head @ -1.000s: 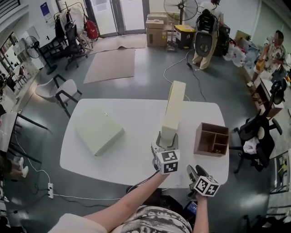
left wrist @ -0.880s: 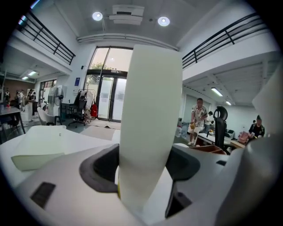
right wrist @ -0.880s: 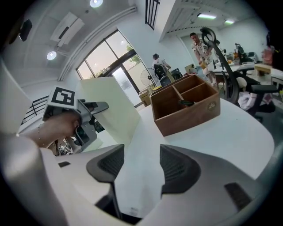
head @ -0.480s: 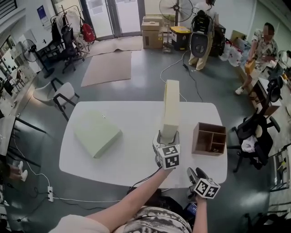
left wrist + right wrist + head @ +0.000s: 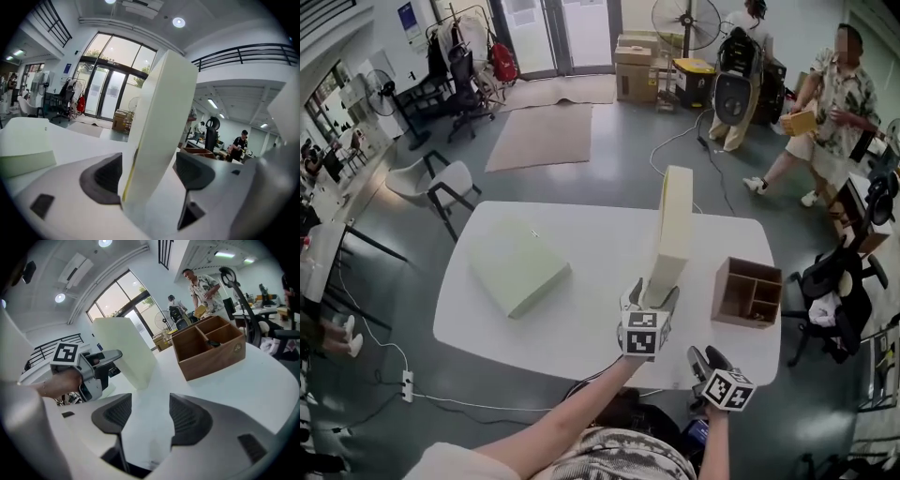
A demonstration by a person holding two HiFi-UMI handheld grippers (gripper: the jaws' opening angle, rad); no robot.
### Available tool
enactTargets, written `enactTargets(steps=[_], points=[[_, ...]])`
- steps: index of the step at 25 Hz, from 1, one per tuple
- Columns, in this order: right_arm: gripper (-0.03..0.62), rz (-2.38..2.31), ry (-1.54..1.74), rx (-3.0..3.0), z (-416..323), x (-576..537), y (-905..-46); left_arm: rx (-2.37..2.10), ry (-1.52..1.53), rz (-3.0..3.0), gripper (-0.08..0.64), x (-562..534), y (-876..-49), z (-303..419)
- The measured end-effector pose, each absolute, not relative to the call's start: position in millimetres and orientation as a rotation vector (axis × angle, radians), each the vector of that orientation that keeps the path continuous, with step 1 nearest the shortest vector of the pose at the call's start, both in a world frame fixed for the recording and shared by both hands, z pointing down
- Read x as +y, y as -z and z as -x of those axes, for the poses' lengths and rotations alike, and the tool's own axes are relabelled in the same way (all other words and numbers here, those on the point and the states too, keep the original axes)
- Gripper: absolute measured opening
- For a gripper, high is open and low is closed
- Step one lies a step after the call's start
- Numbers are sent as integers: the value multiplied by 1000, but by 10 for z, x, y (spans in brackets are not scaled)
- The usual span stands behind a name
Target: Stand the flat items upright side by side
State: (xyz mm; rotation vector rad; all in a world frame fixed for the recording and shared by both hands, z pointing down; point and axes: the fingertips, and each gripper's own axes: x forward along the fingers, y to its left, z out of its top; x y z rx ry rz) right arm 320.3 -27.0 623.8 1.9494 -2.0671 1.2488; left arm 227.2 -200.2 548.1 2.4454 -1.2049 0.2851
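Fingers, left gripper: just spreading, loose round 1 upright box | right gripper: apart, empty | 1 flat box left of both | 1 wooden crate right of both

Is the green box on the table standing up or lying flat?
Lying flat: the green box rests on its broad face on the white table.

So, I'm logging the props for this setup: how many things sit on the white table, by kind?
pale boxes: 2, the upright box and the flat box
wooden organiser: 1
total: 3
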Motion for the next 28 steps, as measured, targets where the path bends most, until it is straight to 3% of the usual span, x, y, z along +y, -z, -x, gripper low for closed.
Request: enactTargets(steps=[9,19,28], points=[[249,-1610,-1227,-2263,-2327,-633,-6286,-1048,-312,-2511,353,-1654,-5585,-1475],[249,-1228,-1152,-2421,-855,-1296,-6191,-1347,-312,-2381,353,-1732,-5559,318],[249,-1258,-1156,-2432,99,-2147,-6200,-1454,-221,-2192,353,-2223,-5803,2060]])
